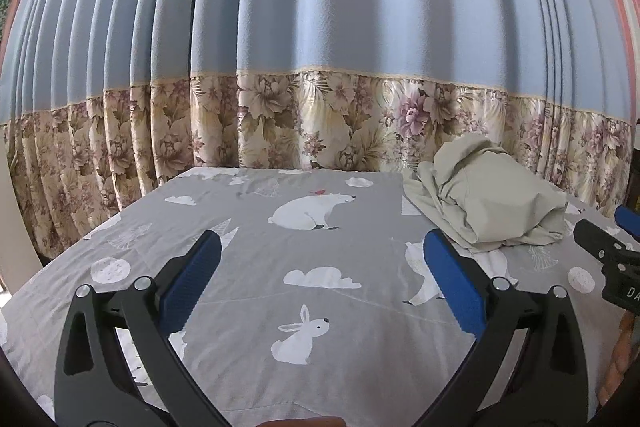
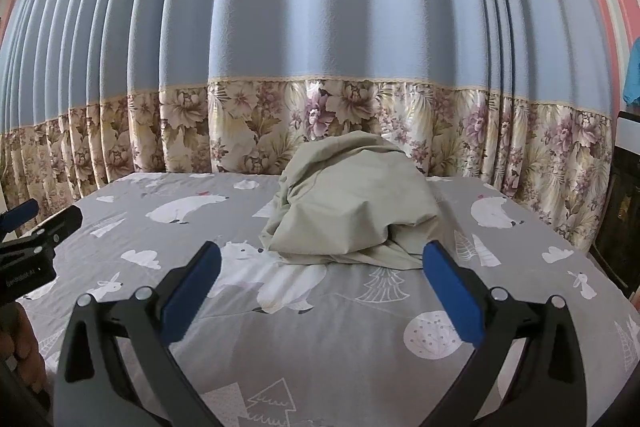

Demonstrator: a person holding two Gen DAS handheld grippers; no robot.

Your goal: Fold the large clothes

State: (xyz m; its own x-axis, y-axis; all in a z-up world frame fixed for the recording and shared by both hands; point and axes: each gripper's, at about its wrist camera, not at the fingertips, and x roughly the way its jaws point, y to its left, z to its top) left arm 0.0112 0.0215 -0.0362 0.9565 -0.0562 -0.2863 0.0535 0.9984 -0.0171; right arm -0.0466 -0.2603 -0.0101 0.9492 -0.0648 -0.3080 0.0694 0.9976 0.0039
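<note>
A pale green-beige garment [image 2: 352, 203] lies in a crumpled heap on the bed, straight ahead of my right gripper [image 2: 322, 251]. It also shows in the left wrist view [image 1: 488, 199] at the right. My right gripper is open and empty, its blue pads [image 2: 452, 291] short of the heap's near edge. My left gripper [image 1: 322, 247] is open and empty over bare sheet, left of the heap. Each gripper shows at the edge of the other's view: the right one [image 1: 616, 227] and the left one [image 2: 36, 219].
The bed has a grey sheet [image 1: 248, 267] printed with white bears, rabbits and clouds. A blue curtain with a floral lower band [image 2: 320, 107] hangs right behind the bed. Dark furniture [image 2: 624, 219] stands at the bed's right side.
</note>
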